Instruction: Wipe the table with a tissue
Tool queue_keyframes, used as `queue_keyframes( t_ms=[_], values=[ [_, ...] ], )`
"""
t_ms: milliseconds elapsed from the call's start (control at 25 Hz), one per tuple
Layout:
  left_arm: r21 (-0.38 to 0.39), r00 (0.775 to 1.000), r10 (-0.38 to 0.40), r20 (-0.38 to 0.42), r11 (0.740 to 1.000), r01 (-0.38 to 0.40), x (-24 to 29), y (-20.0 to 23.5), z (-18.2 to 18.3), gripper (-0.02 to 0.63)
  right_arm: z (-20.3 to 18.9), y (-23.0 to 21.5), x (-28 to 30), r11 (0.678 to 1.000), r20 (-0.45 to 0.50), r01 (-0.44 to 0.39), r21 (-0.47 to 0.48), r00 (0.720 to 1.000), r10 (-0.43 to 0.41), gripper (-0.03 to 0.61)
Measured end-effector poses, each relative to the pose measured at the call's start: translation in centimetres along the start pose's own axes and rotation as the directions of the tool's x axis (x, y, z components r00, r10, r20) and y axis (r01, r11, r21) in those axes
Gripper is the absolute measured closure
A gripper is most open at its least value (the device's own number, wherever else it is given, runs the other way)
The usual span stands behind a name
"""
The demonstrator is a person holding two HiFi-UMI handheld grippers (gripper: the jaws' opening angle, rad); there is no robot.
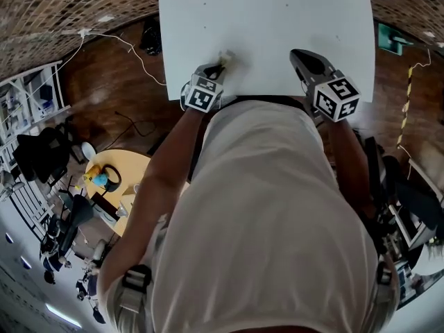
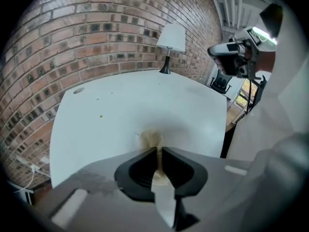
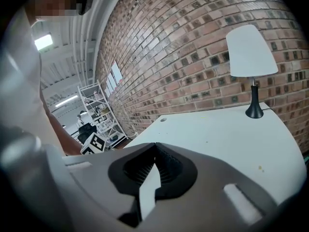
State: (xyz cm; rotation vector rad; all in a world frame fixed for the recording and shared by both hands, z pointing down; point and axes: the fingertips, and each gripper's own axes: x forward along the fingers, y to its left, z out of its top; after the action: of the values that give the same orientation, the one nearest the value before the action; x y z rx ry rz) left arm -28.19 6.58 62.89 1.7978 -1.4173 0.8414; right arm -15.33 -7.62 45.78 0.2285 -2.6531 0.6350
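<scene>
A crumpled beige tissue (image 2: 152, 139) lies on the white table (image 2: 120, 105), pinched at its near end by my left gripper (image 2: 158, 152), which is shut on it. In the head view the tissue (image 1: 225, 59) pokes out ahead of the left gripper (image 1: 216, 68), close to the table's (image 1: 277, 19) near edge. My right gripper (image 1: 302, 54) hovers over the near edge further right, tilted slightly down. Its jaws meet at the tips with nothing between them, as the right gripper (image 3: 155, 146) view shows over the table (image 3: 227, 139).
A white-shaded lamp (image 2: 171, 38) on a black base stands at the table's far edge by the brick wall; the lamp (image 3: 251, 52) also shows in the right gripper view. Small specks (image 2: 101, 116) and a cable hole (image 2: 78, 90) mark the tabletop. Shelving (image 3: 99, 108) stands off to the left.
</scene>
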Motion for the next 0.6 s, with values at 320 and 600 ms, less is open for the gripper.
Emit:
queue_keyframes(
  t_ms=[320, 600],
  values=[
    [-0.12, 0.976, 0.218, -0.009, 0.969, -0.217, -3.1, 8.5, -2.3, 0.572, 0.5, -0.8, 0.8, 1.0, -0.025, -0.02, 0.002, 0.999, 0.02, 0.571],
    [-0.318, 0.954, 0.289, 0.081, 0.914, -0.25, -3.6, 13.2, 0.8, 0.571, 1.1, -1.6, 1.2, 1.0, -0.016, -0.019, 0.003, 1.0, 0.019, 0.571]
  ],
)
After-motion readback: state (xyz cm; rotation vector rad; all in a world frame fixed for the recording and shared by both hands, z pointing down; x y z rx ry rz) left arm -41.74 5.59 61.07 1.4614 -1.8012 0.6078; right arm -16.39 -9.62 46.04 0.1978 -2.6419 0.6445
